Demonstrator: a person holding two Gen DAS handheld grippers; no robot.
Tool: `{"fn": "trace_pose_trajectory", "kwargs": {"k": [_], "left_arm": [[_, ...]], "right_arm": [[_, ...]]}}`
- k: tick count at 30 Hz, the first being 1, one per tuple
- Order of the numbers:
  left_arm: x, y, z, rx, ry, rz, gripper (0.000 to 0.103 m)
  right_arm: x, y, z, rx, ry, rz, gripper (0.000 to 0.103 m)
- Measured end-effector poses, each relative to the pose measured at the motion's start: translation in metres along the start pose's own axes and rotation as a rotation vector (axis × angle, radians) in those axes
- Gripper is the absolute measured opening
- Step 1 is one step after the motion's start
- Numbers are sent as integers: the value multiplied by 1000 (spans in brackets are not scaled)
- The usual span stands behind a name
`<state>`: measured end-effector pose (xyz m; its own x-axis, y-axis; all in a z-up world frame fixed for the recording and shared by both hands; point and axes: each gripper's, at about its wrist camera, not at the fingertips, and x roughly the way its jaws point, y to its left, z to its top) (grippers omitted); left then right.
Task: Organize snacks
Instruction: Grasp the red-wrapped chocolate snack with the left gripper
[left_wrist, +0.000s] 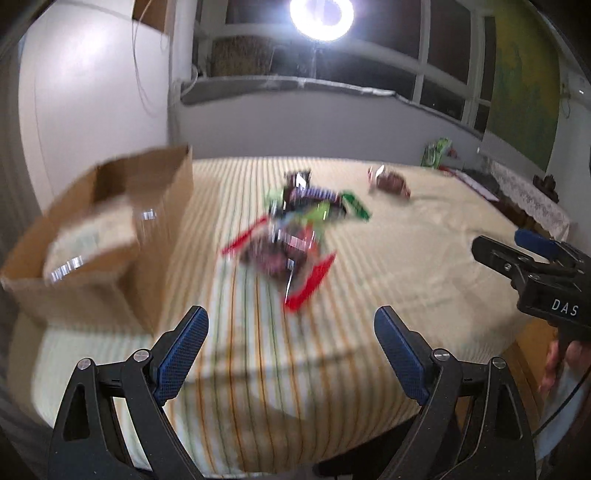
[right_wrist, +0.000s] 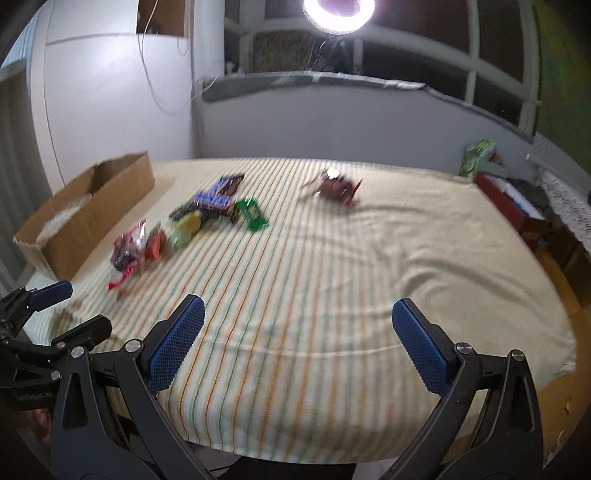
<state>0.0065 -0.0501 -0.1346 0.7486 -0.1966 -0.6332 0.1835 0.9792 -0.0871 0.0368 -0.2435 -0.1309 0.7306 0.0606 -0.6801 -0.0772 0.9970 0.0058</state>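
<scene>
Near: the left gripper (left_wrist: 291, 345) has its jaws wide apart w/ nothing in them. The right gripper (right_wrist: 297, 338) is the same, jaws spread and empty. Both hang over the near edge of the bed (right_wrist: 332, 295), which has a striped sheet on it. In the left wrist view the right gripper shows at the far right, and a bit of the person's hand (left_wrist: 565, 360) holds it.

A bit further: the snack pile (left_wrist: 291, 236) lies in the middle of the bed, red, green and dark packets all mixed up. The pics are blurry, so I can't tell each packet apart. The cardboard box (left_wrist: 110, 236) sits to the left of the pile, near the left side of the bed, open at the top, w/ something pale inside.

Further back: one dark snack packet (right_wrist: 334, 188) lies alone, well apart from the pile. Past the bed's far right corner is a green bag (right_wrist: 476, 157).

Step now, I think: just the start, reaching in for a first snack. Nothing is picked up yet. Next move prob needs a gripper to go fwd and down to one packet at the edge of the pile and pinch it, then carry it to the box.

Room: lots of bare sheet in front and to the right. The left side is tighter b/c of the box wall. The grippers are near each other, so mind a bump.
</scene>
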Motion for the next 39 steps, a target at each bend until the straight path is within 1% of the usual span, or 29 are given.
{"fn": "trace_pose_trajectory", "kwargs": {"k": [2, 5, 7, 10, 11, 13, 14, 17, 18, 19, 20, 21, 22, 23, 24, 25, 26, 27, 29, 32, 33, 34, 36, 39], "left_arm": [[4, 1, -2, -10, 12, -5, 91], [10, 4, 2, -26, 1, 6, 91], [17, 7, 10, -51, 2, 10, 91], [30, 15, 23, -116, 18, 10, 91], [33, 17, 25, -129, 21, 11, 90], [42, 20, 32, -163, 34, 0, 88], [43, 20, 33, -166, 33, 2, 87], [46, 20, 35, -162, 34, -1, 83], [47, 20, 34, -164, 36, -6, 83], [49, 21, 33, -167, 39, -11, 82], [50, 22, 32, -170, 43, -14, 80], [50, 23, 30, -172, 44, -14, 77], [50, 23, 29, -173, 42, -11, 76], [50, 25, 28, -178, 37, -12, 73], [49, 26, 28, -183, 34, -15, 71], [48, 27, 28, -187, 31, -19, 70], [48, 28, 28, -190, 28, -23, 64], [47, 28, 27, -188, 27, -23, 57], [44, 30, 26, -188, 19, -24, 53], [39, 37, 24, -203, 14, -10, 40], [37, 40, 23, -209, 11, -4, 38], [35, 44, 23, -215, 9, 2, 38], [32, 48, 21, -226, 8, 12, 33], [29, 46, 19, -224, 15, 31, 33]], "right_arm": [[9, 2, 2, -6, 19, 18, 103], [22, 1, 16, -16, 38, 50, 103], [31, 0, 31, -25, 50, 69, 103], [55, 4, 55, -61, 86, 120, 103], [66, 7, 62, -79, 106, 130, 101], [87, 14, 72, -121, 146, 143, 90], [98, 18, 76, -145, 166, 142, 83], [124, 25, 84, -178, 205, 161, 81], [129, 28, 85, -189, 211, 170, 78], [135, 31, 86, -200, 221, 179, 74], [141, 32, 86, -206, 235, 187, 65], [145, 33, 85, -207, 244, 196, 60], [146, 33, 85, -204, 236, 201, 58], [146, 33, 85, -201, 233, 205, 49], [145, 33, 86, -199, 230, 211, 35], [145, 32, 87, -195, 227, 214, 28], [144, 31, 86, -190, 224, 214, 17], [144, 30, 85, -189, 223, 214, 12], [141, 29, 83, -189, 219, 216, 9], [135, 24, 80, -172, 208, 223, 8], [133, 22, 78, -166, 205, 226, 7], [130, 21, 77, -159, 201, 231, 7], [127, 19, 74, -148, 196, 235, 7], [123, 17, 71, -136, 188, 243, 7]]}}
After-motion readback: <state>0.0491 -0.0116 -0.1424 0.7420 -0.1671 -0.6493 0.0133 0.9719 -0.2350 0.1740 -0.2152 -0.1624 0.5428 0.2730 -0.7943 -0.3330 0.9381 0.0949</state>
